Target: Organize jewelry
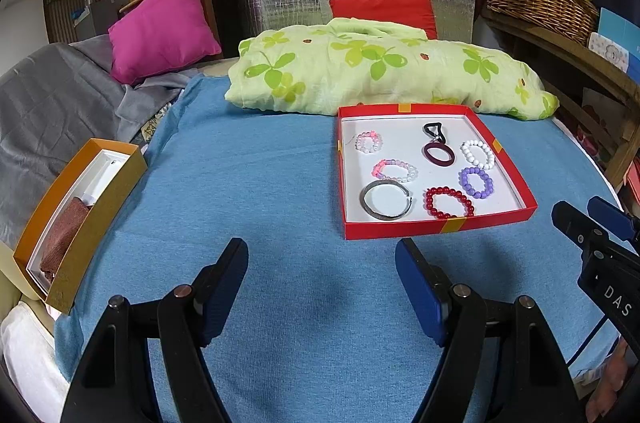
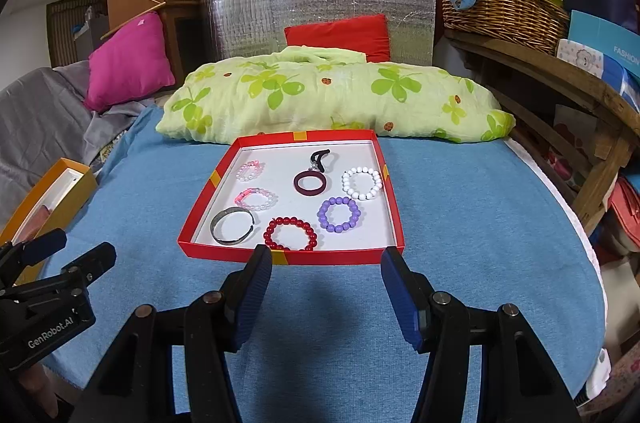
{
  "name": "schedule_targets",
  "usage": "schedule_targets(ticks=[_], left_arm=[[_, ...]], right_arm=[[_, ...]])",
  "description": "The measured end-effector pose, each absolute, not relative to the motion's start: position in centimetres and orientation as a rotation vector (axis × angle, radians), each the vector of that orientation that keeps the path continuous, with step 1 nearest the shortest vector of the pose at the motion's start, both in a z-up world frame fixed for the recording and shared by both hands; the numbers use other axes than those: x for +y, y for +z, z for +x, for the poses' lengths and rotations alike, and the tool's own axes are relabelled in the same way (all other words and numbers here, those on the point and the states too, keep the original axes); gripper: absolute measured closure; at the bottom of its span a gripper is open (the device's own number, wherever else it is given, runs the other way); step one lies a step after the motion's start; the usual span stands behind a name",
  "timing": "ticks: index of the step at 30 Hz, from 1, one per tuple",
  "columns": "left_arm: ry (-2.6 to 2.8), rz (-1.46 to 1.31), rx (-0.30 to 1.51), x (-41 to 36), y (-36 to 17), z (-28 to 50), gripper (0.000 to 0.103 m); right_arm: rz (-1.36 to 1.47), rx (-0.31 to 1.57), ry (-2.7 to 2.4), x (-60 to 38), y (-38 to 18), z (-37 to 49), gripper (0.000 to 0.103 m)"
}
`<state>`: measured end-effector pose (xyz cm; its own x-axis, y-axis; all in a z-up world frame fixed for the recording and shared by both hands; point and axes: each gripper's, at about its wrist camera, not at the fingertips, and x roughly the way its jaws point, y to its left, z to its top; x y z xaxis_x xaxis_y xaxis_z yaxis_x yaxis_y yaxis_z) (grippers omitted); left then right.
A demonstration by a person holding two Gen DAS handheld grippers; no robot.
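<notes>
Holding seven jewelry pieces, red tray [image 2: 390,231] faces gaping right claw [image 2: 326,277].

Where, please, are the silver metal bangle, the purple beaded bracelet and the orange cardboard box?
silver metal bangle [image 2: 232,225]: right wrist view, on its near band.
purple beaded bracelet [image 2: 339,229]: right wrist view, on a front bead.
orange cardboard box [image 1: 94,227]: left wrist view, on its outer side wall.

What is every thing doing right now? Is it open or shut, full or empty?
left gripper: open, holding nothing
right gripper: open, holding nothing
red tray: lidless, bracelets lying flat inside
silver bangle: open cuff, in the tray
red bead bracelet: closed loop, in the tray
orange box: open, brownish cloth inside
</notes>
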<state>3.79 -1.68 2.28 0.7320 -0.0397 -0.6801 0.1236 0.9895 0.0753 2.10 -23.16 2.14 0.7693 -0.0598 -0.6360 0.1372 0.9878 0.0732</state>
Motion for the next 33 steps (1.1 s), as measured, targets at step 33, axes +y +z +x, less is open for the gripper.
schedule_targets(ticks=[33], left_arm=[[-0.101, 0.125, 0.736, -1.87, 2.59, 3.66, 0.025]], right_arm=[[0.117, 0.689, -0.111, -23.64, 1.92, 2.10, 0.042]])
